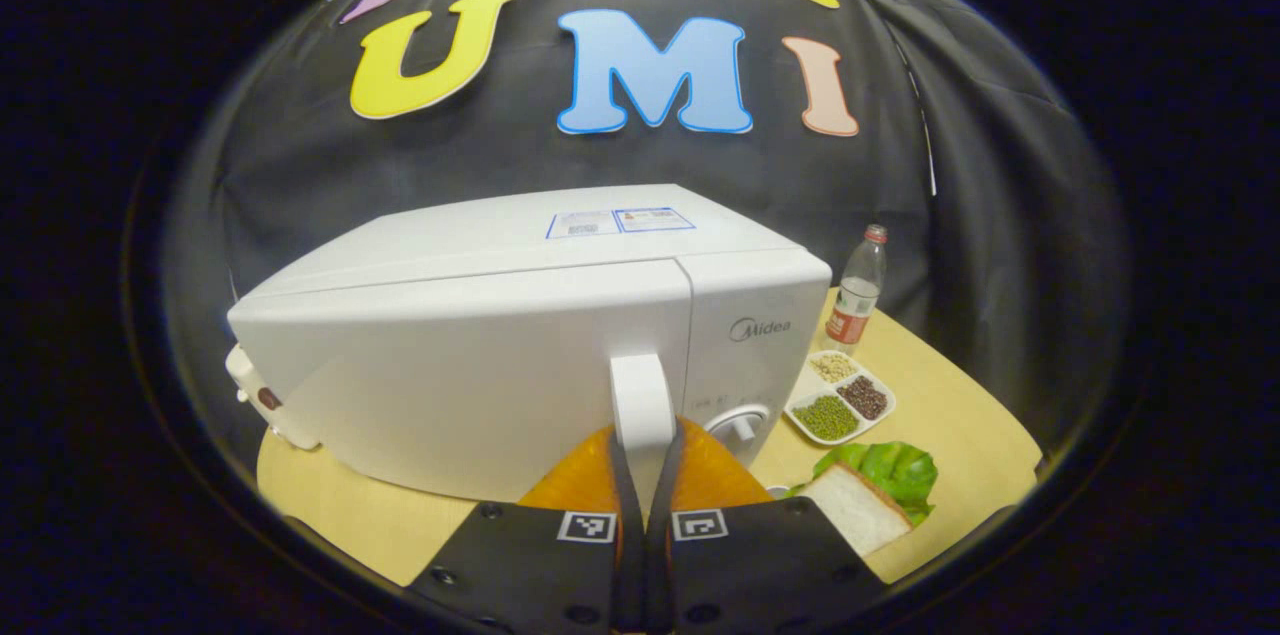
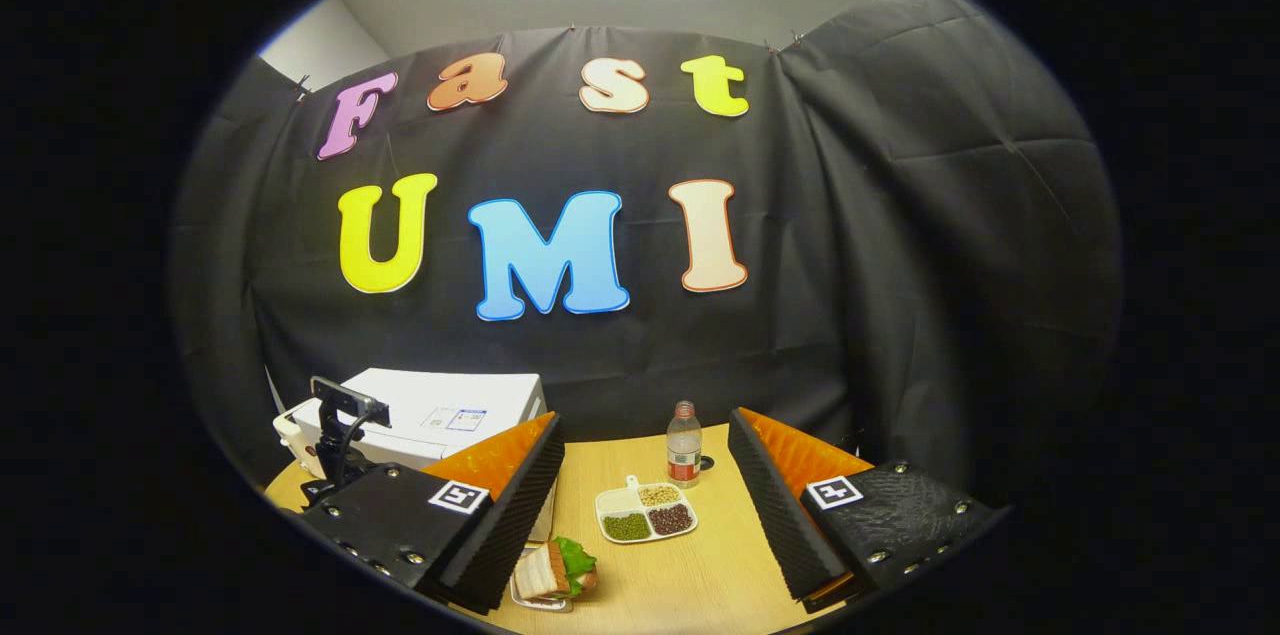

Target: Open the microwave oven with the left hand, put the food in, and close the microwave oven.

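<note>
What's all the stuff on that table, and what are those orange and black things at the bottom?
microwave oven: one, white, left part of the table, door closed
door handle: one, white, upright on the door's front, between the left gripper's fingers
bottle: one, clear with red label, back of the table by the black cloth
divided dish: one, white, three compartments of green, dark and pale grains, in front of the bottle
sandwich: one, white bread with green lettuce, near edge beside the microwave oven
table: one, light wood
left hand-held gripper: one, orange and black, closed on the door handle
right hand-held gripper: one, orange and black, open above the table, holding nothing
</note>
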### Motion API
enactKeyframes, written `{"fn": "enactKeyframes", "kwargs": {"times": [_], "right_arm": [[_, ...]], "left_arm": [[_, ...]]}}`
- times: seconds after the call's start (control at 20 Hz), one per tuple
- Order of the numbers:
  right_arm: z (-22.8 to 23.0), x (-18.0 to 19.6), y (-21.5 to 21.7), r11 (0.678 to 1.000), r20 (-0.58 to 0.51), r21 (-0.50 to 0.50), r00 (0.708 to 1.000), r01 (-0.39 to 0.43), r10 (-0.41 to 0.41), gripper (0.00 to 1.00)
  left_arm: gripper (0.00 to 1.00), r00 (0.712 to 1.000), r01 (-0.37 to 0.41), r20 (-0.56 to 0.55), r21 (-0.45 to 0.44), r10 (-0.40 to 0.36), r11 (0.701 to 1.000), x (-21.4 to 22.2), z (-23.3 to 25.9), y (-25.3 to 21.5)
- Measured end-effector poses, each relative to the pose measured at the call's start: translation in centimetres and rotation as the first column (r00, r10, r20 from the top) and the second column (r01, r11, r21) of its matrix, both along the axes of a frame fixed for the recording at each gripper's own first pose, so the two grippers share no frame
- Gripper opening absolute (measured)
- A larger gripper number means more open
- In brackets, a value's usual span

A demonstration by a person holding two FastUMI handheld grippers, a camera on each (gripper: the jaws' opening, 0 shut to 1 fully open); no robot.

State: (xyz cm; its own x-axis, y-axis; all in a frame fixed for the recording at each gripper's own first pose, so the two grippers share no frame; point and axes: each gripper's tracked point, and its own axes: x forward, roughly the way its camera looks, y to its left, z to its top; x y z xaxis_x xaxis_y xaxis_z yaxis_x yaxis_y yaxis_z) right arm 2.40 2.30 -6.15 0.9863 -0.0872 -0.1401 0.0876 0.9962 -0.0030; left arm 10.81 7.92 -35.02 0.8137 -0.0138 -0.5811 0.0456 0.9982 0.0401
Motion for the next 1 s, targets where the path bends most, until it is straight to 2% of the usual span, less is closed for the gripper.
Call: {"fn": "enactKeyframes", "kwargs": {"times": [0.15,0.2,0.35,0.5,0.7,0.8,0.85,1.0], "right_arm": [[0.6,0.2,0.3,1.0,0.014,-0.01,1.0,-0.012,0.012,0.99],[0.8,0.2,0.4,1.0,0.017,-0.014,1.0,-0.016,0.017,0.99],[0.8,0.3,0.5,0.999,0.018,-0.019,0.999,-0.027,0.028,0.99],[-0.2,0.6,1.1,0.999,-0.003,-0.018,0.999,-0.043,0.042,0.99],[-1.0,0.9,3.3,0.997,-0.029,-0.001,0.996,-0.079,0.079,0.99],[-1.4,1.1,4.6,0.995,-0.035,0.001,0.994,-0.1,0.1,0.99],[-1.8,1.1,5.3,0.994,-0.04,0.003,0.993,-0.112,0.112,0.99],[-2.6,1.5,7.3,0.99,-0.053,0.01,0.988,-0.141,0.142,0.99]], "left_arm": [[0.09,1.0,-0.012,-0.014,-0.019,0.011,1.0,-0.5,0.2,-0.1],[0.06,1.0,-0.008,-0.01,-0.022,0.008,1.0,-2.1,0.4,-0.1],[0.06,0.999,0.042,0.0,-0.029,-0.042,0.999,-6.4,1.2,0.2],[0.06,0.998,0.052,-0.024,-0.041,-0.053,0.998,-9.7,1.7,0.9],[0.06,0.996,0.068,-0.051,-0.05,-0.07,0.996,-13.9,2.4,2.2],[0.03,0.994,0.084,-0.068,-0.054,-0.087,0.995,-16.3,2.7,3.2],[0.06,0.993,0.079,-0.084,-0.066,-0.084,0.995,-17.5,2.9,3.9],[0.06,0.991,0.057,-0.118,-0.065,-0.065,0.996,-21.0,3.5,6.2]]}}
